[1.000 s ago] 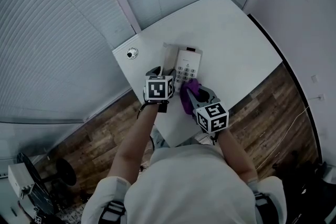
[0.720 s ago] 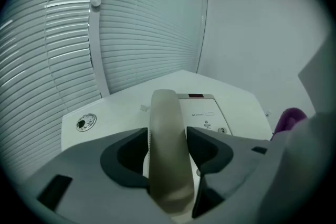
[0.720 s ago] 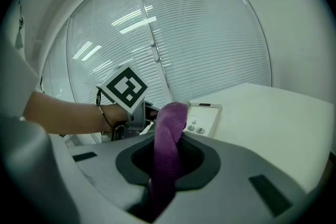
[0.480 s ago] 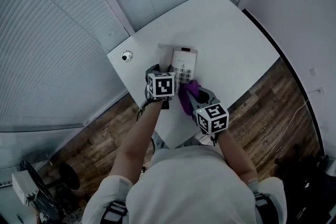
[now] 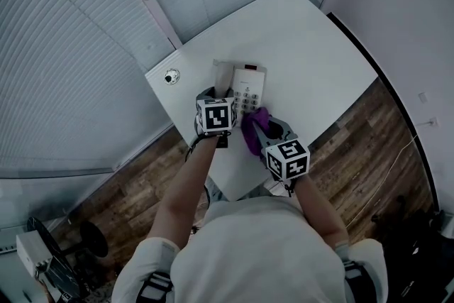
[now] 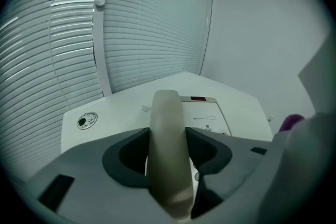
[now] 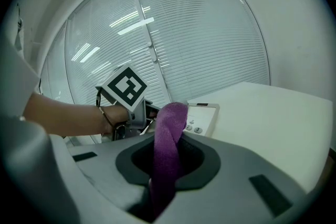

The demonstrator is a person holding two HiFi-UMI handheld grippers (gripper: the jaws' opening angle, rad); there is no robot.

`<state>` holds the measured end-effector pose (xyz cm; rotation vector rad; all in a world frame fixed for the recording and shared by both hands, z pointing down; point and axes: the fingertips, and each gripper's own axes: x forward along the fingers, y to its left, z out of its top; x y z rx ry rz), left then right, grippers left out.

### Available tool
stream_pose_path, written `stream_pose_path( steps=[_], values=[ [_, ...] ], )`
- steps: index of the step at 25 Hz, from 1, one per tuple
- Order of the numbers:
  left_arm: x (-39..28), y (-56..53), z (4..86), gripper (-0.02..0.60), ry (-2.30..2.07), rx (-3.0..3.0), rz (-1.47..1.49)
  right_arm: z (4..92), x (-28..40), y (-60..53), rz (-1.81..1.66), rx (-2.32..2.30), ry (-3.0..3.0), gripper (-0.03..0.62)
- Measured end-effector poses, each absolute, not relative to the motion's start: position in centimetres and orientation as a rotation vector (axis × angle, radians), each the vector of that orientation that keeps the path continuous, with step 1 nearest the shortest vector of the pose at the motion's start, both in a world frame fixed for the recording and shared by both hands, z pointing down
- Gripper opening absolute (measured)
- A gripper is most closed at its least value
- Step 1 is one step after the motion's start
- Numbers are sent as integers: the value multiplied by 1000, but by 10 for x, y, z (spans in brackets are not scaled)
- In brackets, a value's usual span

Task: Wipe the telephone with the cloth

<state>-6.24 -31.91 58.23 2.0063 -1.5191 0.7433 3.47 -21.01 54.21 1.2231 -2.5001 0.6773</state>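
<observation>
Flat on the white counter (image 5: pixel 312 46), in its left half and not far from the corner with the round cable port (image 5: pixel 171 76): a pale telephone (image 5: pixel 250 87), keypad up. Along the telephone's left side, a cream handset (image 6: pixel 167 128), lying lengthwise between the fingers of the left gripper (image 5: pixel 218 94). Closing at this moment, with both dark pads already against the handset's sides in the left gripper view. Whether lifted off the cradle or resting in it, impossible to tell. Just to the right, the right gripper (image 5: pixel 264 130), its fingers clamped together on a purple cloth (image 7: pixel 169 139), a twisted bunch of it sticking up and forward out of the grip. Cloth tip at the near end of the telephone, over the lowest keys as seen from the head view; actual contact with the keypad not clear. Both grippers close side by side above the counter's near left part. Beyond the counter's far edge, closed window blinds (image 5: pixel 64 67); beside its near edges, a wooden floor (image 5: pixel 369 145).
</observation>
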Motion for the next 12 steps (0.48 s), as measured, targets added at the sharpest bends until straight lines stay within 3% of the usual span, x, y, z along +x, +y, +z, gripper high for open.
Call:
stream_pose_path(
  steps=[12],
  values=[
    [-60, -300, 560, 225, -1331, 1970, 360, 531, 47, -218, 663, 1287, -2506, 60]
  ],
)
